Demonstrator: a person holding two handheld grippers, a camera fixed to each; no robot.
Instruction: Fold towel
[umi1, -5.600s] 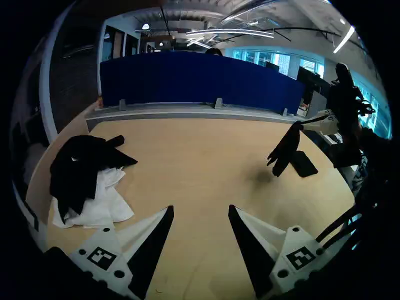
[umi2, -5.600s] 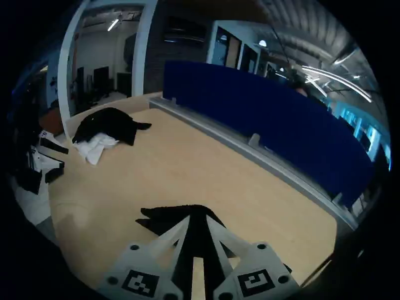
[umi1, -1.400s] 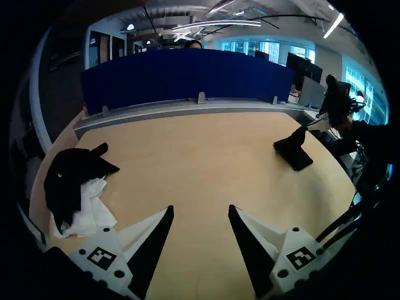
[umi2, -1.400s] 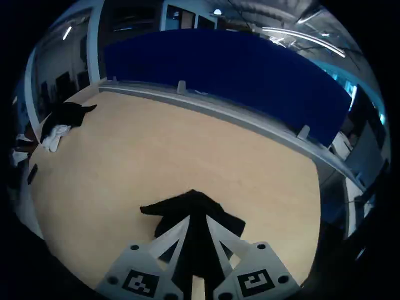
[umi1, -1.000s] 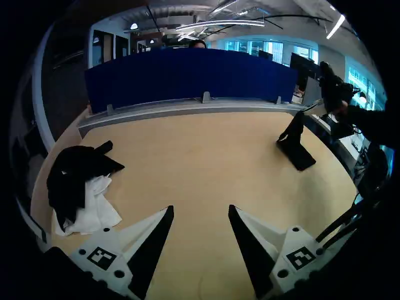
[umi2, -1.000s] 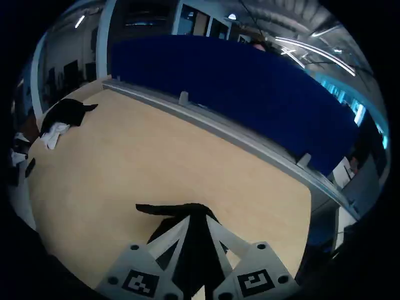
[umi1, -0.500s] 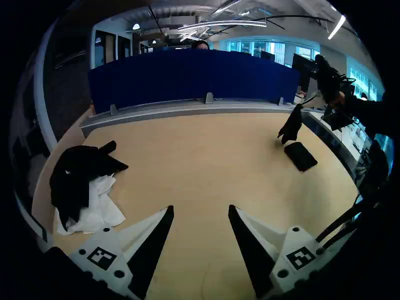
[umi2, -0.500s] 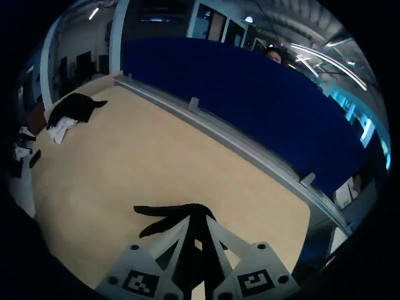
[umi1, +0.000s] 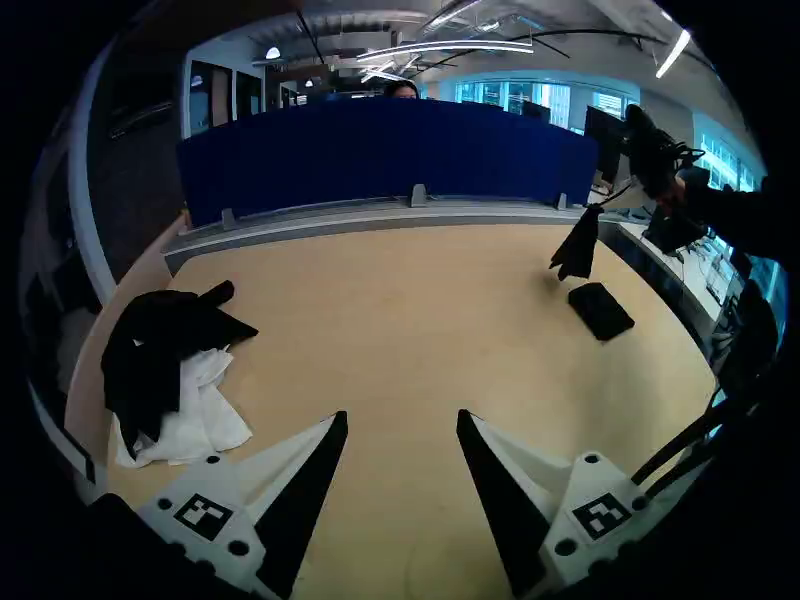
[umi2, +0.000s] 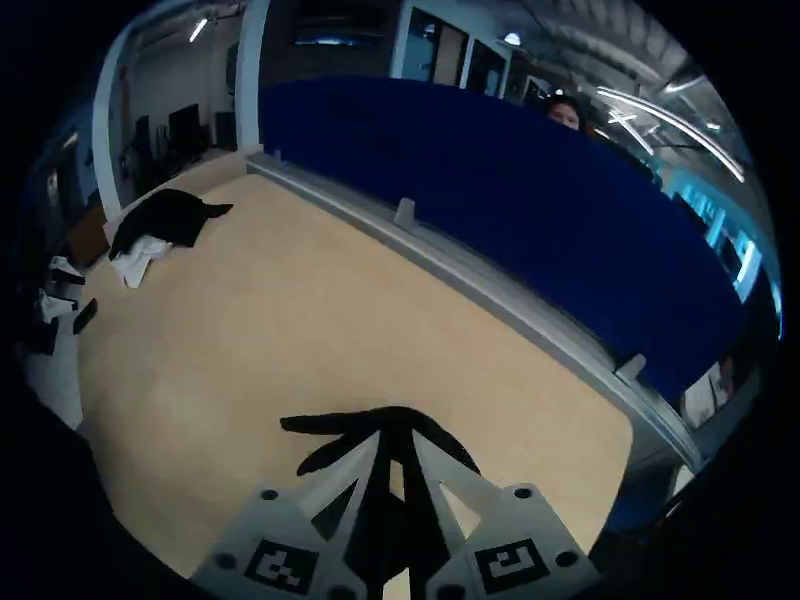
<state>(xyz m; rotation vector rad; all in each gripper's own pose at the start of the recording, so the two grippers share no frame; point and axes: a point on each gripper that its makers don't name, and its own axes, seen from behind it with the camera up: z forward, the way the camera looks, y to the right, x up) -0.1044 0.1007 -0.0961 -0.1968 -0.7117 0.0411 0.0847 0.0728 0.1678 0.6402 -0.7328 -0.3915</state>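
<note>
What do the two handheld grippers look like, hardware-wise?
Left gripper: two white wedge-shaped plastic fingers with black inner faces, each carrying a square black-and-white marker tag and small round holes. Right gripper is the same build. The person holding them wears a dark sleeve.

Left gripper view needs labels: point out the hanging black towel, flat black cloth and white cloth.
hanging black towel (umi1: 578, 250), left gripper view, mid-drape
flat black cloth (umi1: 601, 310), left gripper view, top face
white cloth (umi1: 205, 420), left gripper view, lower flap
</note>
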